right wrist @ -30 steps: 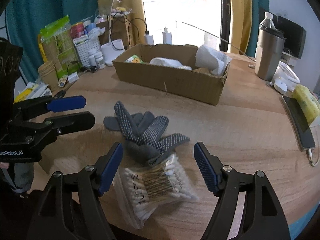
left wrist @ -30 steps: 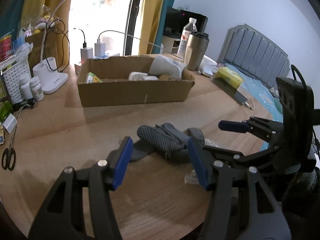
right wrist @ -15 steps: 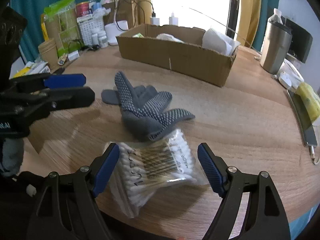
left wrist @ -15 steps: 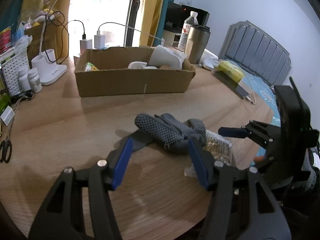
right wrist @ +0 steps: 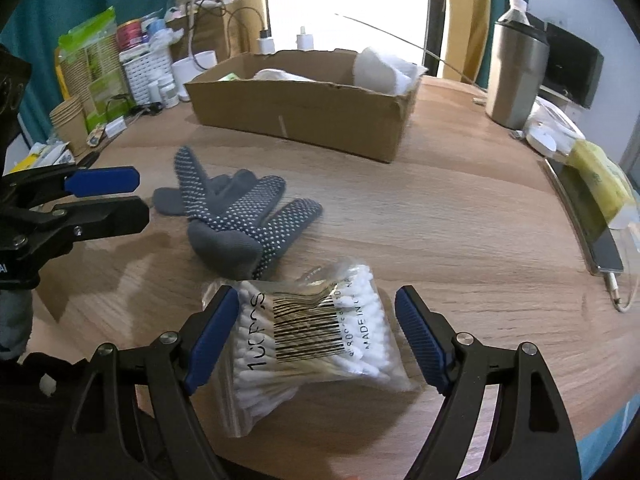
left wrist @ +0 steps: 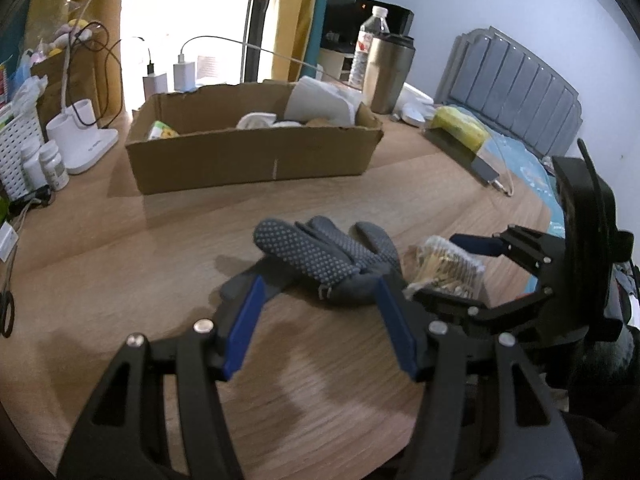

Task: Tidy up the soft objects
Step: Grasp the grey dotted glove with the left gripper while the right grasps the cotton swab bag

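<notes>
Grey dotted gloves (left wrist: 320, 260) (right wrist: 236, 216) lie in a heap on the wooden table. A clear bag of cotton swabs (right wrist: 312, 332) (left wrist: 444, 268) lies just in front of them. My right gripper (right wrist: 316, 320) is open with its jaws on either side of the swab bag, not closed on it. My left gripper (left wrist: 320, 312) is open and empty, its tips at the near edge of the gloves. A cardboard box (left wrist: 248, 156) (right wrist: 304, 108) behind holds white soft items.
A steel tumbler (right wrist: 514, 76) and water bottle stand right of the box. A phone with cable (right wrist: 588, 216) and yellow pack lie at the right edge. A lamp base, pill bottles, white basket (left wrist: 20, 148) and scissors are at the left.
Both grippers have moved forward and lower. The right one now straddles the swab bag; the left one has come up to the gloves. Both stay open.
</notes>
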{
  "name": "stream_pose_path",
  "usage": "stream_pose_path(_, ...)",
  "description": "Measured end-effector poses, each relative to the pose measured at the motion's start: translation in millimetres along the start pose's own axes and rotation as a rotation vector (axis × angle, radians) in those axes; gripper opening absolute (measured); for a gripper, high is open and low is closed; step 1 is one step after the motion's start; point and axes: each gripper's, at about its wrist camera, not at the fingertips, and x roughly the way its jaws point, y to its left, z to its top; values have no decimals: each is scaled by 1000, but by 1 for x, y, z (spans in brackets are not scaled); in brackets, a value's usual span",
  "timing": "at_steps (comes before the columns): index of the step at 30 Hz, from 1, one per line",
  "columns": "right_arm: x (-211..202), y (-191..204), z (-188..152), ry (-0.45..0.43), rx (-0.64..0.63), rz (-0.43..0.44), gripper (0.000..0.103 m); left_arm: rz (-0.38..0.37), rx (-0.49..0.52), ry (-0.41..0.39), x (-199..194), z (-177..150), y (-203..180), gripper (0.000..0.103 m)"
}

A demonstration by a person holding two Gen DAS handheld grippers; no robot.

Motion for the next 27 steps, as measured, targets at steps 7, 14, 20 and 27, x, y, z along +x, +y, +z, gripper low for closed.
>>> stream_pose_path(7,2,-22,0,-20,39,-9,83,7,24,28,17,10,-12,61)
stream_pose_path(14,5,-50,4,-37,88,-26,83,28,46,65,39,20,-23,62)
stream_pose_path(20,6,-71,7,-55,130,-36,83,50,61,98,57,27,-29,65)
stream_pose_path(27,1,-76,3,-62,140,-6,83,69,84,133,75,27,-32,80)
